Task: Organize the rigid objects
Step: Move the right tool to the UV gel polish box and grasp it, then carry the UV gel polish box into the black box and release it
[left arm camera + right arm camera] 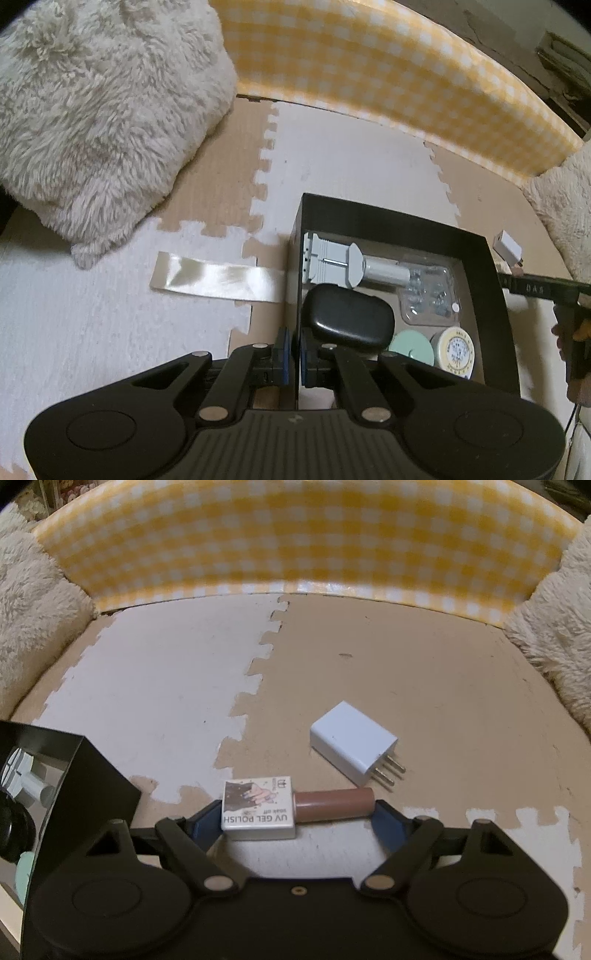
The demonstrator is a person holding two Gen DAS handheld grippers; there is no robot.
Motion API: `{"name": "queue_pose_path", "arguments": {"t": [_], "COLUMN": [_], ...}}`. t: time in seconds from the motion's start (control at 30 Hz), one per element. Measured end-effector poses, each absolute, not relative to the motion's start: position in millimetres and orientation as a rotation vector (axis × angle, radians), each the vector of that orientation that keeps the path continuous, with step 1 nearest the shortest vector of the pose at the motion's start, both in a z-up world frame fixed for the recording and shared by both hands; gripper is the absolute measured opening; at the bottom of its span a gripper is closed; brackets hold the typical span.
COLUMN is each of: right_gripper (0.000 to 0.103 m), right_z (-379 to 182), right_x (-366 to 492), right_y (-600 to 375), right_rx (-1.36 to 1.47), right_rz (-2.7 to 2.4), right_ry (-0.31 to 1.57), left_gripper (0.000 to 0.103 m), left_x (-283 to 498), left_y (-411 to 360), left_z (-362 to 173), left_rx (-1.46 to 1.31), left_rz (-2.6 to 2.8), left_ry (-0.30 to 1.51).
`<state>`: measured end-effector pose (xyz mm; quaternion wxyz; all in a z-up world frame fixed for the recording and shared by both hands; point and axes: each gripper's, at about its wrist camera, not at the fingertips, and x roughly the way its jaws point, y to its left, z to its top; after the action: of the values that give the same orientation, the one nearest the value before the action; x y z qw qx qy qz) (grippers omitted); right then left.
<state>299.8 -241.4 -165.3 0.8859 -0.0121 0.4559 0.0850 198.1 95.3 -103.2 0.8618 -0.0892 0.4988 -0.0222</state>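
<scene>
Right gripper spans the gel polish bottle.
Fingers touch both its ends; left gripper clamps the black box wall.

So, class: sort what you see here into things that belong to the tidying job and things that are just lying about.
Part of the job:
black box
gel polish bottle
white charger plug
black case
grey tool
small round tin

Just lying about:
fluffy cushion
yellow checked cushion
strip of tape
foam mat

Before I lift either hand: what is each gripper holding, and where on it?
Left gripper clamps the black box by a side wall. Right gripper holds the gel polish bottle lengthwise, pads on its two ends.
</scene>
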Motion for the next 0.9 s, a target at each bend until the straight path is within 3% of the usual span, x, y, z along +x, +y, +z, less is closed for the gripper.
{"name": "queue_pose_path", "arguments": {"t": [0.33, 0.6, 0.9], "right_gripper": [0.086, 0.088, 0.087], "right_z": [-160, -158, -153], "right_x": [277, 285, 281], "right_y": [-216, -217, -212], "right_rx": [-0.074, 0.009, -0.086], "right_rz": [0.286, 0.256, 0.263], "right_ry": [1.066, 1.067, 1.047], "left_gripper": [0.006, 0.006, 0.006], "left_x": [198, 197, 197], "left_y": [97, 96, 95], "left_z": [-104, -103, -103], "left_rx": [-0.188, -0.184, -0.187], "left_rz": [-0.048, -0.048, -0.048], "left_ry": [1.046, 1.044, 1.044]}}
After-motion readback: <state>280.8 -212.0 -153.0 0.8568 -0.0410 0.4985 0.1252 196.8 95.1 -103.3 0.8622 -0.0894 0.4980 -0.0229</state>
